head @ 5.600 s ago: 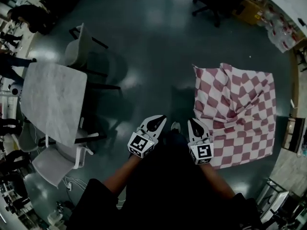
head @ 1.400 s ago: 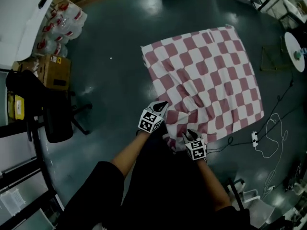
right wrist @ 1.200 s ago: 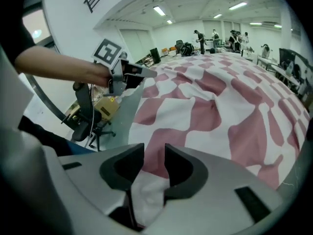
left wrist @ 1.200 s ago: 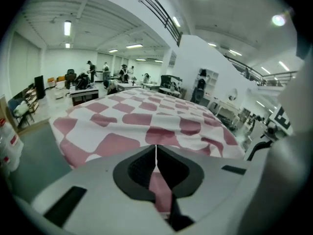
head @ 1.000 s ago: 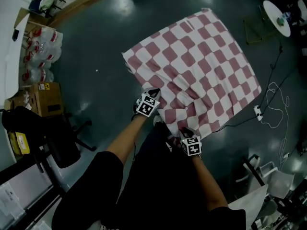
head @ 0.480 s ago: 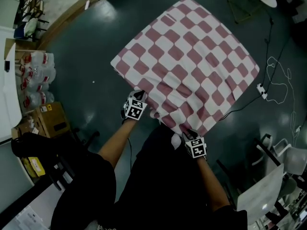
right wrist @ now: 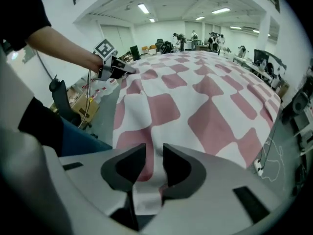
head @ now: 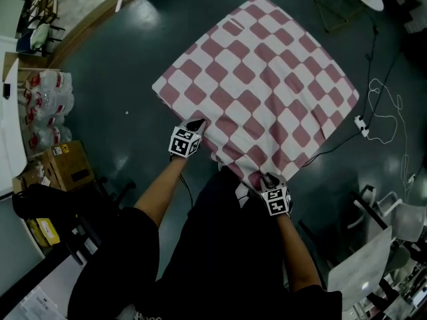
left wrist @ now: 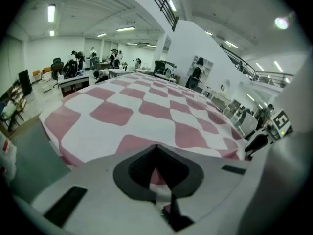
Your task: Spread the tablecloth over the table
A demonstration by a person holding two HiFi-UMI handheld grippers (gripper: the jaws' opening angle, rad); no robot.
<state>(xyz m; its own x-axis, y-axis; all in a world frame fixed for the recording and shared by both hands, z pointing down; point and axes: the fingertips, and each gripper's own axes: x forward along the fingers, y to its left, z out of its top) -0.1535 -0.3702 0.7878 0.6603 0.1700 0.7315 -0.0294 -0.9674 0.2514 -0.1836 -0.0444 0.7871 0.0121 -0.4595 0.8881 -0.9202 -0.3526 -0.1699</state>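
Pulling the near edge taut and level is the step in hand, as I judge it. Both tools should draw toward the person evenly, so the checks stay square and the overhang matches on every side.

Head view: the cloth (head: 267,79) lies spread over the surface and hides it wholly, its edges hanging toward the floor (head: 133,65). The left tool (head: 195,125) bites the near edge by the left corner. The right tool (head: 269,179) has the near corner, just in front of the person's legs. Creases run up from that corner, so a gentle outward tug there would likely flatten them, while a hard one could drag the whole cloth off centre. Near the left edge stand a box (head: 67,162), whose inside cannot be seen, and wrapped bottle packs (head: 43,89), both well apart from the cloth.

Left gripper view: the left tool (left wrist: 156,153) is clenched on the hem, a sliver of cloth pinched between its jaws — beyond them the cloth stretches smooth and flat.

Right gripper view: the right tool (right wrist: 154,158) has just been closing its jaws, and a bunched fold of cloth fills the gap between them, gripped. The left tool shows farther along the hanging edge, on the left. Neither gripper view shows a container plainly enough to read its contents.
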